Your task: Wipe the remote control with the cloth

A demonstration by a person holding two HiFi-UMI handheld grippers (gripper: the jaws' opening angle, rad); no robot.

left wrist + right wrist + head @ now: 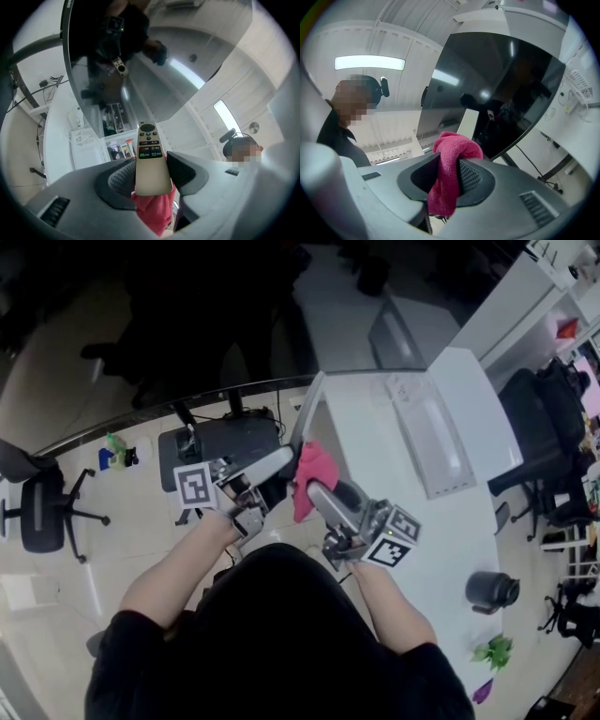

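Observation:
My left gripper is shut on the lower end of a pale grey remote control, which sticks up and away from the jaws, buttons facing the camera. In the head view the remote rises from the left gripper in front of my chest. My right gripper is shut on a pink cloth that bulges above the pads and hangs below them. The cloth lies right beside the remote's lower end, and its pink folds show under the remote. From the right gripper view the remote stands just behind the cloth.
A white desk lies to the right with a keyboard and a dark mug. A large curved dark monitor stands ahead. Office chairs stand around, and a person is behind.

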